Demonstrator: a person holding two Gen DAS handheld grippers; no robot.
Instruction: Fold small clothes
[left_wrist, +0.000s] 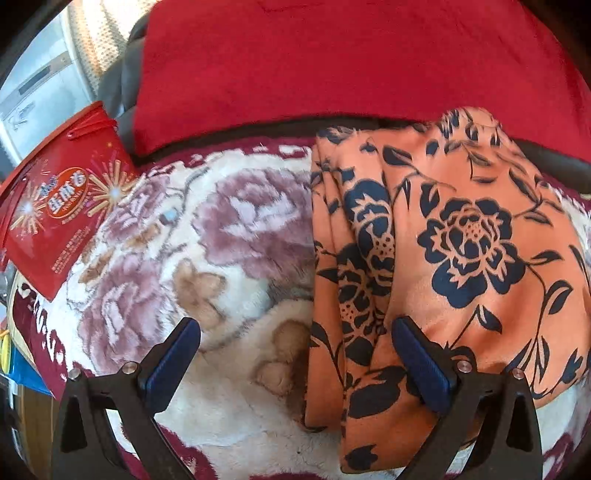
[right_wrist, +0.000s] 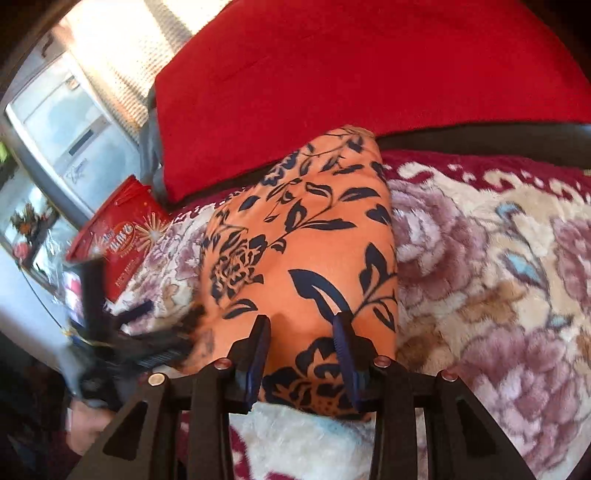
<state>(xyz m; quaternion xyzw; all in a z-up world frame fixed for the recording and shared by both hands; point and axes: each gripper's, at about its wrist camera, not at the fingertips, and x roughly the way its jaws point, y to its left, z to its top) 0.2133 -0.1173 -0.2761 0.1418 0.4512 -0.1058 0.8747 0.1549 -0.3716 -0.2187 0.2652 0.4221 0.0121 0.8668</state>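
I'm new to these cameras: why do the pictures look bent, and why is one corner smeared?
Both views are fisheye, so edges curve. In the right wrist view, the left hand-held gripper is motion-blurred at lower left, and the window glares white; the left wrist view shows the orange floral garment sharp.

Smooth matt orange cloth (left_wrist: 461, 236) lies on a fluffy plush blanket (left_wrist: 207, 236), beside a glossy red box (left_wrist: 59, 218).
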